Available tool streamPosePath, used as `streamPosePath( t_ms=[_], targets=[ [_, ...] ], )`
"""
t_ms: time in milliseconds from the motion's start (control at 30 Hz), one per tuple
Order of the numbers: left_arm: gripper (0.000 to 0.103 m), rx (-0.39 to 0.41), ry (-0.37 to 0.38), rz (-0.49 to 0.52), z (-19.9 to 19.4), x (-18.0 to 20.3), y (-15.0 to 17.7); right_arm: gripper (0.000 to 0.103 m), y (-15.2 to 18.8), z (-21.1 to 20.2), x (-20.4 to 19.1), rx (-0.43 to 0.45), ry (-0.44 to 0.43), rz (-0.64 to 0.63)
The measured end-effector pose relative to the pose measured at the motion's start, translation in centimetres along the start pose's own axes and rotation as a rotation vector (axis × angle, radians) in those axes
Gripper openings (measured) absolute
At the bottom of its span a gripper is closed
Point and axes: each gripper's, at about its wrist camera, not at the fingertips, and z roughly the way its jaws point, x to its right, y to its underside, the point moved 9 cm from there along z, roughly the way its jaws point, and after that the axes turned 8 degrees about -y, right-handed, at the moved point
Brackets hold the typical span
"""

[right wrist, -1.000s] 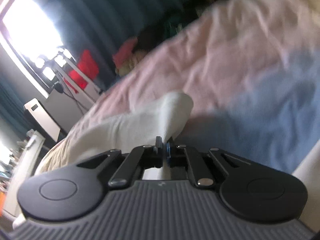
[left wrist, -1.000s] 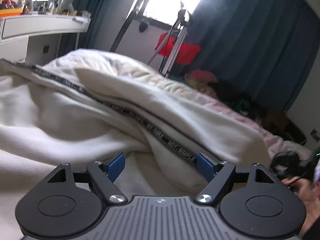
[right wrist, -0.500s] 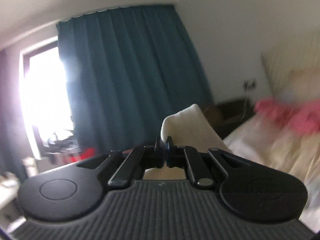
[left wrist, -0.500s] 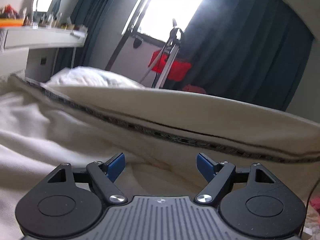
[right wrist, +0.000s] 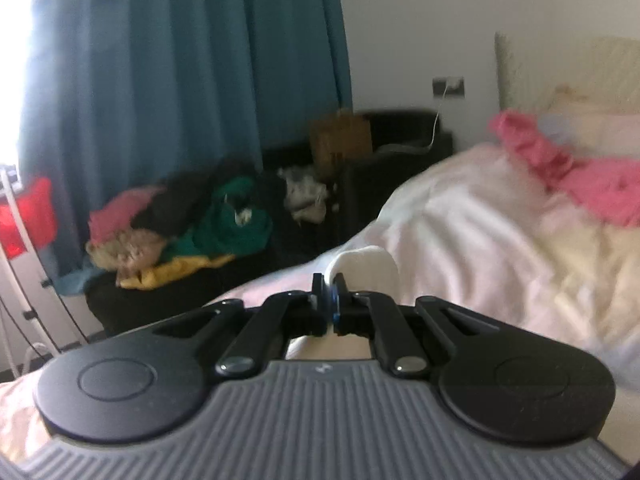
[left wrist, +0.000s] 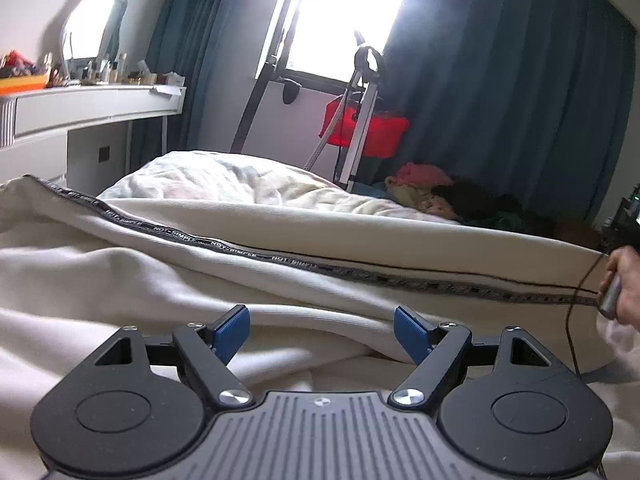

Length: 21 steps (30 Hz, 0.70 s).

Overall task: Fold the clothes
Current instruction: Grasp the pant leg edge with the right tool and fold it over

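Note:
A cream garment [left wrist: 360, 240] with a black lettered stripe [left wrist: 240, 254] lies stretched across the bed in the left wrist view. My left gripper [left wrist: 322, 330] is open and empty, just above the garment's near folds. My right gripper [right wrist: 330, 294] is shut on a cream end of the garment [right wrist: 368, 266] and holds it up over the bed. The hand holding the right gripper [left wrist: 624, 280] shows at the right edge of the left wrist view, at the stripe's end.
A white duvet [left wrist: 240, 180] lies behind the garment. A white desk [left wrist: 80, 108] stands far left. A stand with a red bag [left wrist: 364, 124] is by the window. A clothes pile [right wrist: 192, 228] lies by the teal curtain. Pink cloth [right wrist: 580, 176] lies near the headboard.
My right gripper has swung up and round with the garment's end, pulling the striped edge out taut and then lowering it. My left gripper stayed open, about where it was.

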Motion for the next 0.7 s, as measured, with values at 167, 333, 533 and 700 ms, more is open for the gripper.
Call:
streamPosePath(
  t_ms=[167,333,533,700],
  targets=[
    [0.081,-0.018,0.004,0.050,3.1,1.3,0.9,0.008,4.1,4.4,-2.5,-0.087,-0.074,-0.078],
    [0.081,-0.040,0.011,0.070,4.4,1.9,1.8,0.014,5.6,5.2,-2.8,-0.259,-0.261,0.051],
    [0.081,-0.036,0.038,0.048,2.3,2.3,1.8,0.071,4.7,-1.8,2.4,-0.255,-0.393,0.283],
    [0.081,-0.056,0.068,0.056,-0.8,2.9,2.5,0.072,6.4,-7.3,10.1,-0.259,-0.373,0.518]
  ],
)
